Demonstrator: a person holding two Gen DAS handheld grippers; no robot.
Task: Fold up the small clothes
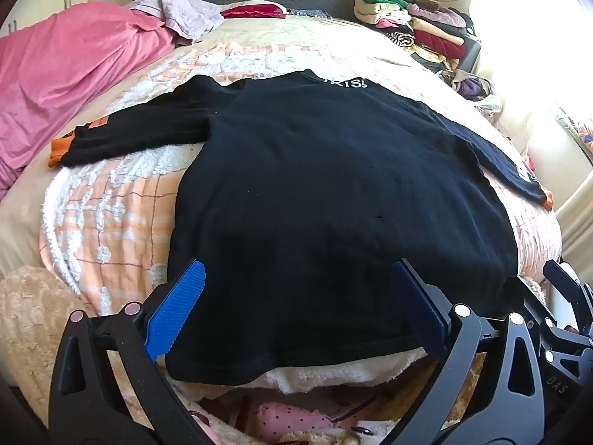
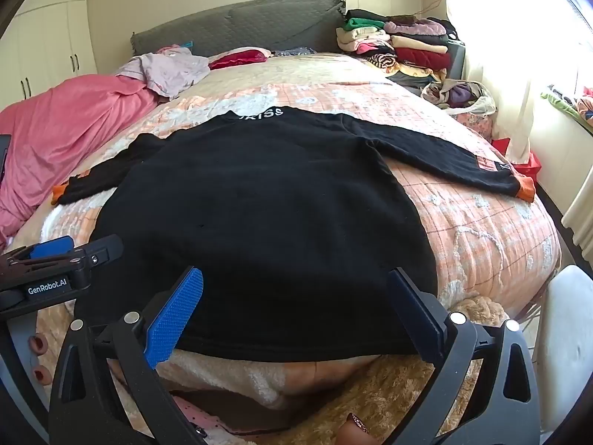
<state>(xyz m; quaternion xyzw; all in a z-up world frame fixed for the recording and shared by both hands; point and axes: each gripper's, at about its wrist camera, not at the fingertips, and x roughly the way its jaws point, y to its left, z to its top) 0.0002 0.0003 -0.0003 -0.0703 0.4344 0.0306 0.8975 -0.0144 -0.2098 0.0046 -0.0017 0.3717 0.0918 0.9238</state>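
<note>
A black long-sleeved top (image 1: 315, 185) with orange cuffs lies flat on the bed, sleeves spread out, white lettering at the far collar. It also shows in the right wrist view (image 2: 267, 215). My left gripper (image 1: 296, 285) is open and empty over the near hem, towards its left side. My right gripper (image 2: 296, 293) is open and empty over the near hem, towards its right side. The left gripper's body (image 2: 55, 270) shows at the left of the right wrist view; the right gripper's body (image 1: 563, 315) shows at the right of the left wrist view.
The bed has a peach checked quilt (image 2: 481, 230). A pink blanket (image 1: 63, 74) lies at the left. A stack of folded clothes (image 2: 400, 44) stands at the far right by the grey headboard (image 2: 241, 26). Lilac clothes (image 1: 185, 11) lie at the back.
</note>
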